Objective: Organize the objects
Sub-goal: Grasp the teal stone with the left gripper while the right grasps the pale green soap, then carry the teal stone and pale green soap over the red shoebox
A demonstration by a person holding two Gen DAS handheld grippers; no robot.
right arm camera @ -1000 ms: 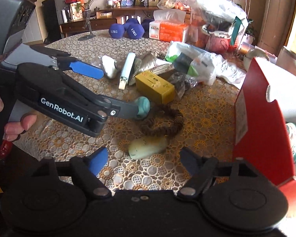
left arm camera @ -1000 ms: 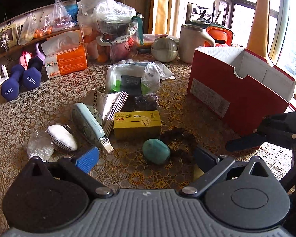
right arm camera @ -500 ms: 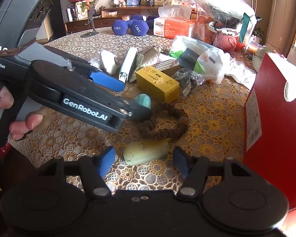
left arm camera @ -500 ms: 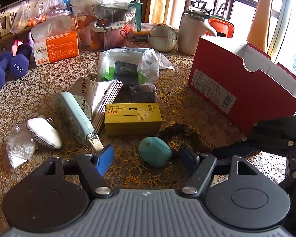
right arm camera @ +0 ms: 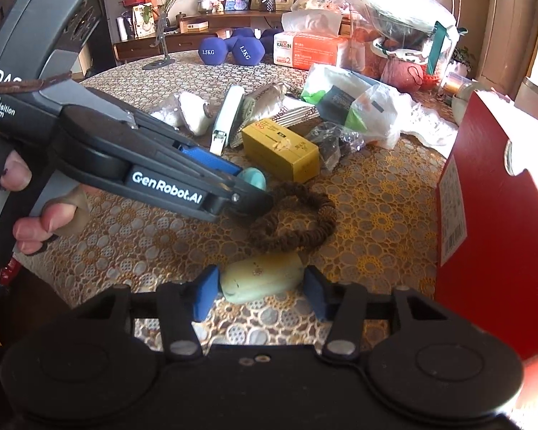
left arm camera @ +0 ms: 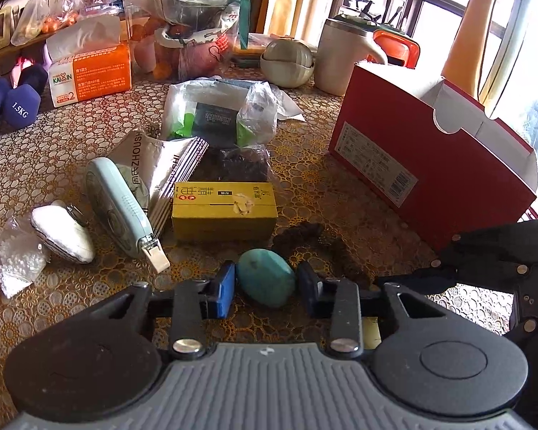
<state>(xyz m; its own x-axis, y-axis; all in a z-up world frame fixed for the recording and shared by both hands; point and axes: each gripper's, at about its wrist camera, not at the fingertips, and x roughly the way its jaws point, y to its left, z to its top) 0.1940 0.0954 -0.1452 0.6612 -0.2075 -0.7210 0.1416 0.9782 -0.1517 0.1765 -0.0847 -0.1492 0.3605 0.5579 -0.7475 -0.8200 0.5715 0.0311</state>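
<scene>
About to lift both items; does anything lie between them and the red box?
Only the brown hair tie lies on the cloth between the teal egg, the pale green item and the red box.

Blue dumbbells [right arm camera: 233, 52] beside orange tissue pack [right arm camera: 310, 50].

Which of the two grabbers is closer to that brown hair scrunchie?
Left. The left gripper, its jaws around the teal oval, almost touches the scrunchie. The right gripper brackets the pale green piece just short of it.
</scene>
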